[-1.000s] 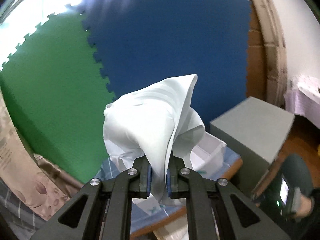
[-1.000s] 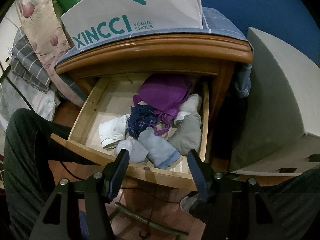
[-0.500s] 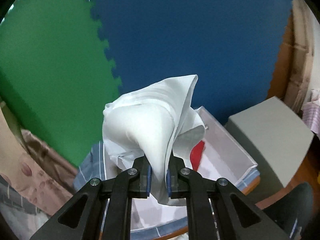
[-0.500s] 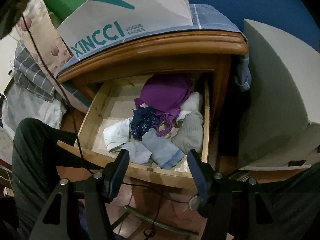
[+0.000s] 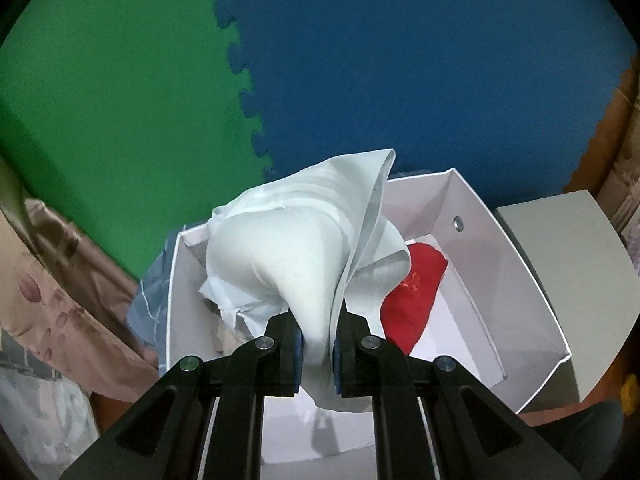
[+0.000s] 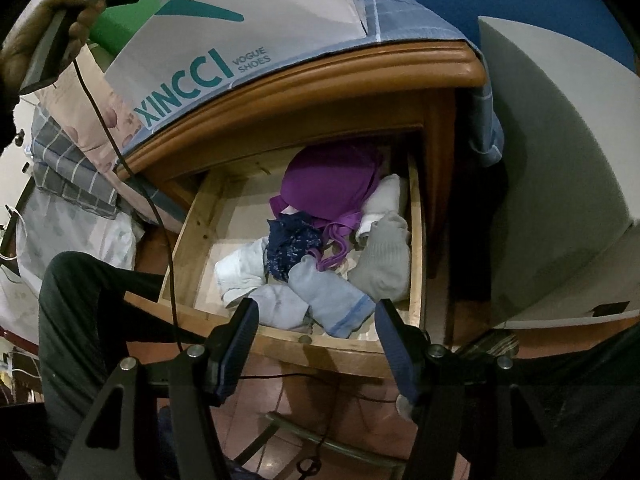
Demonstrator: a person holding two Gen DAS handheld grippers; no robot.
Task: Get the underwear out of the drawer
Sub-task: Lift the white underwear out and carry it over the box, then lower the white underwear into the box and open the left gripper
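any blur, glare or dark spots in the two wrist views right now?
Left wrist: sharp, evenly lit, no glare; the pale garment in the left gripper hides part of the white box; fisheye vignette at the corners. Right wrist: dimmer; the drawer contents are readable, with deep shadow right of the cabinet; edges bow strongly.

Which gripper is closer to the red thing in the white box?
Left. The left gripper hangs right over the white box beside the red garment; the right gripper faces the open drawer instead.
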